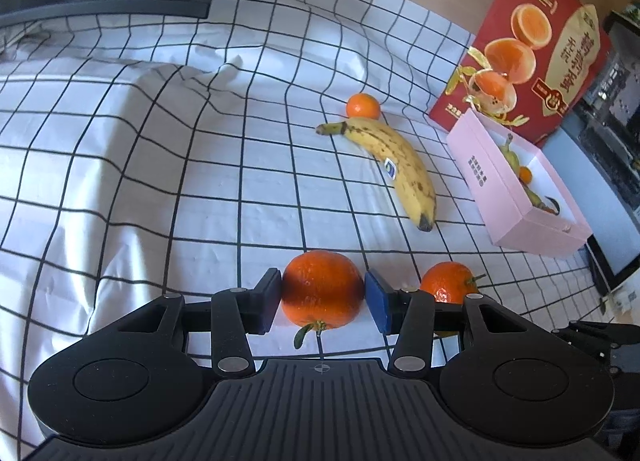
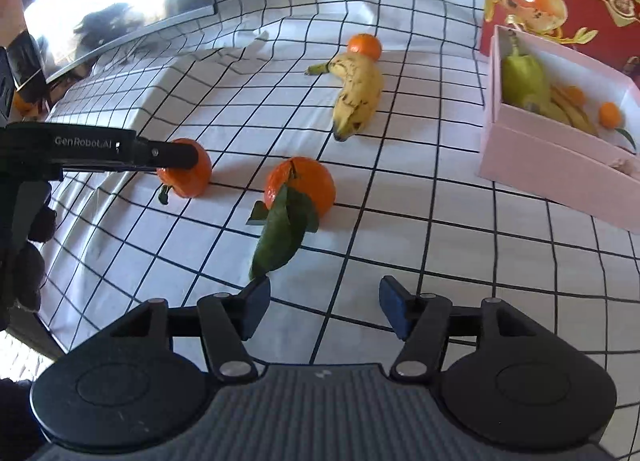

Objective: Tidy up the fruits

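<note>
My left gripper (image 1: 323, 295) clamps a mandarin (image 1: 322, 288) on the checked cloth (image 1: 160, 181), my right gripper (image 2: 324, 307) hangs wide and empty; the pink box (image 2: 552, 157) holds some fruit, while a banana (image 2: 358, 95) and other mandarins wait.

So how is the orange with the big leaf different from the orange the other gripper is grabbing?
The leafy orange lies free on the checked cloth; the gripped orange sits between the left hand-held gripper pads. The leafy orange carries a large green leaf; the gripped orange shows only a small stem bit. The open right hand-held gripper is short of the leafy orange. Both are round and bright orange.
</note>
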Demonstrator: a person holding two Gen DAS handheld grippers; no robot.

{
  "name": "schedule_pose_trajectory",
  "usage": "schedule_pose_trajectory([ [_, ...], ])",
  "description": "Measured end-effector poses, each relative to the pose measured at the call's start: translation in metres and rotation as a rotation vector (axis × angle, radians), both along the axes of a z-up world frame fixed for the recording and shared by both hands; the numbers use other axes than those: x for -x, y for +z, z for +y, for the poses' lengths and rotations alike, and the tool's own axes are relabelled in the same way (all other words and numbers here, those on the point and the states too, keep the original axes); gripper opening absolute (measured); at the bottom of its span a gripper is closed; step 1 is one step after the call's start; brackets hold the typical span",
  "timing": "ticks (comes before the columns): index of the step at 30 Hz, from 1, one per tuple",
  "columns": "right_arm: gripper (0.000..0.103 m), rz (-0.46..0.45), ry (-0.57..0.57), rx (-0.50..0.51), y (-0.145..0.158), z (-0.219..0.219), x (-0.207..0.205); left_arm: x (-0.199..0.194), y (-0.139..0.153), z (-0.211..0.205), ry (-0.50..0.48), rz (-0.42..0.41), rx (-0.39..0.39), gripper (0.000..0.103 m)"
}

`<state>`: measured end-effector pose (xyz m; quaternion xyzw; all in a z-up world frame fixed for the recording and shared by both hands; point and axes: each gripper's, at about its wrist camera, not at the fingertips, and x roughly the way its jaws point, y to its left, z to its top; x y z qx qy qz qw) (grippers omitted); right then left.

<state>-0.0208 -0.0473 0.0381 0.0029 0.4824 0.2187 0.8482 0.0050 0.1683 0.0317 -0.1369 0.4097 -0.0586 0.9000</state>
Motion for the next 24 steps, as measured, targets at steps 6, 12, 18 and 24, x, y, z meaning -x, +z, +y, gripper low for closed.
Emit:
schedule_pose_trajectory([
  [6, 0.073, 0.002, -0.025, -0.076, -0.005, -0.01, 0.004, -0.002, -0.001, -0.002, 0.004, -0.003, -0.009, 0.051],
  [12, 0.097, -0.026, 0.05, -0.049, -0.009, 0.006, 0.01, -0.002, -0.001, -0.001, 0.009, 0.003, -0.004, 0.051],
  [18, 0.103, -0.03, 0.097, 0.035, -0.012, 0.022, 0.011, -0.001, -0.001, 0.0, 0.012, 0.003, 0.004, 0.051],
  [24, 0.103, -0.041, 0.109, 0.11, -0.014, 0.034, 0.013, -0.001, -0.001, 0.003, 0.018, 0.003, 0.025, 0.052],
])
